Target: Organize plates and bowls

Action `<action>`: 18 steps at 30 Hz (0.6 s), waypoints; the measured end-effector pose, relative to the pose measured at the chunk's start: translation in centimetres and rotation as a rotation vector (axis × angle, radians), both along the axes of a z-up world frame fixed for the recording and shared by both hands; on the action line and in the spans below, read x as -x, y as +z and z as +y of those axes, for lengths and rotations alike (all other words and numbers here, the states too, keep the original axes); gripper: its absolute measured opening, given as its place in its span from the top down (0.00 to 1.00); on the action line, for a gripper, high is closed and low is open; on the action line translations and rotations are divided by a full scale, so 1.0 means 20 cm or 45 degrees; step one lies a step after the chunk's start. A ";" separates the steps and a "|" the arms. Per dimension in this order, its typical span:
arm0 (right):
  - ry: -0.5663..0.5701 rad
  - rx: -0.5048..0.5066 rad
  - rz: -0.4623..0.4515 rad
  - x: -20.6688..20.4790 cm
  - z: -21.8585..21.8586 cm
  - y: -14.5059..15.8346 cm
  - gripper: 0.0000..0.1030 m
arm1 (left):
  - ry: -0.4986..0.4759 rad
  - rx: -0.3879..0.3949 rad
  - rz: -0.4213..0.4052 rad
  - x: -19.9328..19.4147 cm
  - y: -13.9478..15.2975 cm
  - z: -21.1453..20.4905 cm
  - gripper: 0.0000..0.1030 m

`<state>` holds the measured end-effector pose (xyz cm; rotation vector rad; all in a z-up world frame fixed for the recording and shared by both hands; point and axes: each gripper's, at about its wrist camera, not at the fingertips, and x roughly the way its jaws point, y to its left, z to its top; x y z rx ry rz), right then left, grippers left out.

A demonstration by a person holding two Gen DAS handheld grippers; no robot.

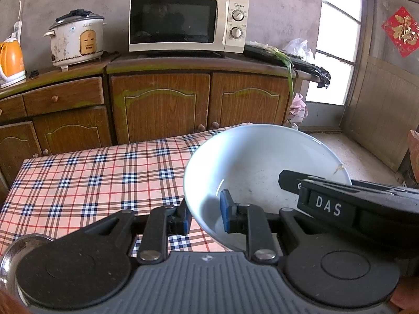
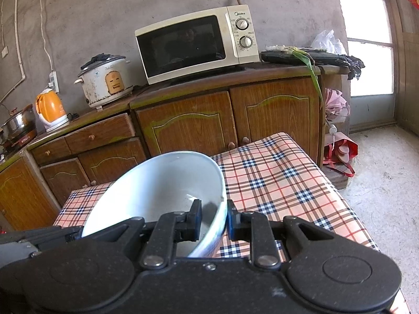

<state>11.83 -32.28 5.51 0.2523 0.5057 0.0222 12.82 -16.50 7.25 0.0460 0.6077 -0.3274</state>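
Both tongs are clamped on one white bowl [image 1: 251, 172], each pinching the rim from its own side. The left gripper [image 1: 207, 216] has one blue pad inside the bowl and the other against the outer wall, jaws nearly closed with only the wall's thickness between them. The right gripper [image 2: 213, 221] grips the opposite rim the same way, one finger inside, one outside.

The bowl sits between the two tongs, tilted so its opening faces away from them, above the checked tablecloth [image 1: 86, 172]; whether its base touches the cloth I cannot tell, since the grippers' bodies hide it.

To carry this step well, I judge the two hands should move as one, keeping the same spacing, so the rim is neither twisted nor pulled from the pads. Level the bowl before lowering it.

Low and to the left of the left gripper a metal dish [image 1: 11, 261] shows at the frame edge. Beyond the table stands a wooden cabinet [image 1: 159, 104] bearing a microwave [image 1: 183, 21] and rice cooker [image 1: 76, 39].
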 end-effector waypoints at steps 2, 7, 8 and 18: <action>0.000 -0.001 -0.001 0.02 0.00 0.00 0.76 | 0.003 0.004 0.003 0.01 0.00 0.00 0.79; -0.001 -0.001 -0.001 0.04 0.01 0.00 0.76 | 0.007 0.011 0.007 0.03 -0.01 0.01 0.79; 0.000 0.000 -0.001 0.05 0.01 0.00 0.76 | 0.008 0.011 0.007 0.03 -0.01 0.01 0.79; 0.000 -0.009 -0.003 0.09 0.03 -0.02 0.76 | 0.020 0.011 0.012 0.06 -0.02 0.02 0.79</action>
